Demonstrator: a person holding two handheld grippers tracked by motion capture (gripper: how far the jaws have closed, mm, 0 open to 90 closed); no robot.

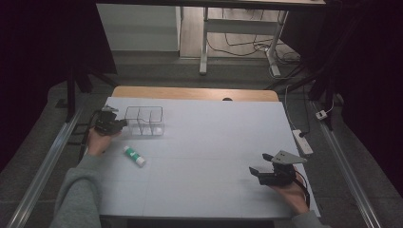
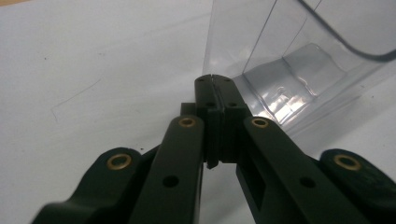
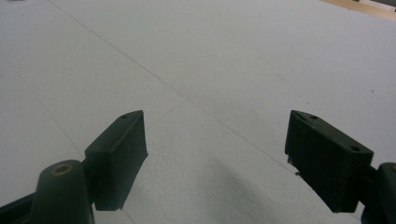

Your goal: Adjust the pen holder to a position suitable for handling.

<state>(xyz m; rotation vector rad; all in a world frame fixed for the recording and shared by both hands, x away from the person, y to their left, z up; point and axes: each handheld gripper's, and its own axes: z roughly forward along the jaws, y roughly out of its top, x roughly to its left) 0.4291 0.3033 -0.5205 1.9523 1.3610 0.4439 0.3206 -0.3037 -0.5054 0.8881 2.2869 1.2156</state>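
A clear plastic organiser (image 1: 145, 121) with several compartments stands at the back left of the white table (image 1: 209, 142). My left gripper (image 1: 122, 123) is shut right at the organiser's left side. In the left gripper view its jaws (image 2: 213, 83) are pressed together in front of a corner of the clear organiser (image 2: 299, 70), and I see nothing between the pads. A white glue stick with a green cap (image 1: 134, 156) lies flat in front of the organiser, close to the left hand. My right gripper (image 1: 259, 164) rests low at the front right, open and empty, with only bare table between its jaws (image 3: 217, 135).
A wooden strip (image 1: 195, 93) runs along the table's far edge. A white power strip (image 1: 302, 141) lies off the table's right side. Metal rails (image 1: 45, 166) run along both sides, and a desk frame with cables (image 1: 237, 38) stands on the floor beyond.
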